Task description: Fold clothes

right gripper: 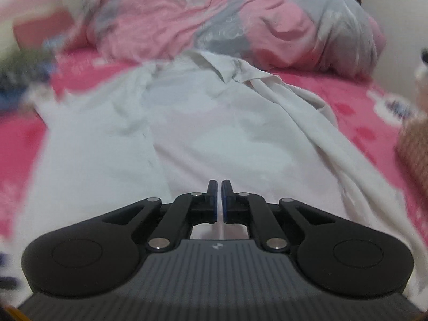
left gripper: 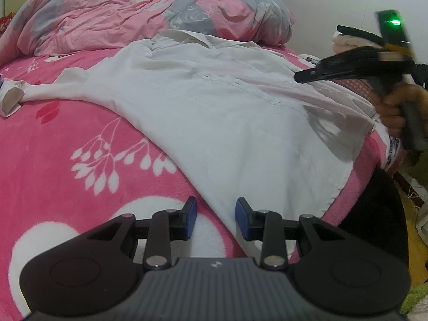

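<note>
A white button-up shirt (left gripper: 214, 112) lies spread front-up on a pink floral blanket (left gripper: 67, 147), collar toward the far end, one sleeve stretched out to the left. My left gripper (left gripper: 215, 214) is open just above the shirt's near hem corner. My right gripper (right gripper: 218, 200) is nearly shut with a thin gap and nothing between the pads, held above the shirt's (right gripper: 187, 133) lower middle. It also shows in the left wrist view (left gripper: 347, 67), raised over the shirt's right side in a hand. The right wrist view is blurred.
A crumpled pink and grey quilt (left gripper: 133, 13) is piled at the far end of the bed. The bed's right edge (left gripper: 369, 165) drops to a dark object below. A patterned brown thing (right gripper: 414, 147) sits at the right edge of the bed.
</note>
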`<act>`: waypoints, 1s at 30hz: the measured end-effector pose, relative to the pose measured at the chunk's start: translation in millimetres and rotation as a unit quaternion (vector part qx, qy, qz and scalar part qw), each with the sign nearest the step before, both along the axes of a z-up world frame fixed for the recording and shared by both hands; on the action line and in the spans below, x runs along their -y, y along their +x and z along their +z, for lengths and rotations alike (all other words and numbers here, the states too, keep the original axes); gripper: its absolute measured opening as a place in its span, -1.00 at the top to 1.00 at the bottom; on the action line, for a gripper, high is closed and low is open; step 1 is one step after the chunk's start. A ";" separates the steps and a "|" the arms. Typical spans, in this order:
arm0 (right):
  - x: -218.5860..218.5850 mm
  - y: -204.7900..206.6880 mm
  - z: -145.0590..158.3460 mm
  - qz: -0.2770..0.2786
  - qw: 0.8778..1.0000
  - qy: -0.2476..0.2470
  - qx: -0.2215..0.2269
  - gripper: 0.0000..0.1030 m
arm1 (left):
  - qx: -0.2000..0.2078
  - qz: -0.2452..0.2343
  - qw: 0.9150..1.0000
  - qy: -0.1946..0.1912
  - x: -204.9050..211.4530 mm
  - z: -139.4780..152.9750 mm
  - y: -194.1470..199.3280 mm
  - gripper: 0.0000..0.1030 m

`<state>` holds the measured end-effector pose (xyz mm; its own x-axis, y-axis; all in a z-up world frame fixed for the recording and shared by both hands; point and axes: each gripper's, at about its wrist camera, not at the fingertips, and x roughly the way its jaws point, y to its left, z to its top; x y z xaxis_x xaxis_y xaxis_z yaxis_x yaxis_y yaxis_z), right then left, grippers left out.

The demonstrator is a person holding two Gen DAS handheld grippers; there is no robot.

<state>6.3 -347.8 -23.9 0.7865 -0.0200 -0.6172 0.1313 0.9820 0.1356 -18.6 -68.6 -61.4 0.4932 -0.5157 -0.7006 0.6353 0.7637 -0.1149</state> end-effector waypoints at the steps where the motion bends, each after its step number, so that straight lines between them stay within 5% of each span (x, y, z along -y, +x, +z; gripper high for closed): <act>1: 2.1 -7.9 2.2 0.021 0.999 0.028 0.003 0.91 | 0.000 0.000 1.000 0.001 0.3 0.1 -0.1 0.34; 4: -2.7 -28.4 -4.6 0.083 0.993 0.078 0.000 0.91 | 0.002 -0.001 1.000 0.002 0.9 0.3 -0.8 0.34; 9: -3.6 -44.7 -38.3 0.059 0.996 0.029 -0.061 0.91 | 0.004 -0.003 1.000 0.005 1.9 0.7 -1.8 0.33; 11: 4.6 -56.9 -34.7 0.031 0.998 0.036 -0.051 0.88 | 0.005 -0.003 1.000 0.006 2.3 0.9 -2.3 0.32; 24: -11.8 -81.7 -27.7 0.072 0.996 0.040 -0.036 0.67 | 0.019 0.004 1.000 -0.015 -14.8 14.0 -7.5 0.29; 30: -26.1 -55.1 19.0 0.103 0.993 0.054 0.016 0.67 | 0.052 -0.002 0.997 -0.056 -23.4 35.9 4.1 0.29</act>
<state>-48.9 -321.7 -4.9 0.7861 0.2079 -0.5821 -0.0759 0.9670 0.2430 -14.5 -45.2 -25.5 0.5577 -0.5895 -0.5844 0.6508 0.7475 -0.1330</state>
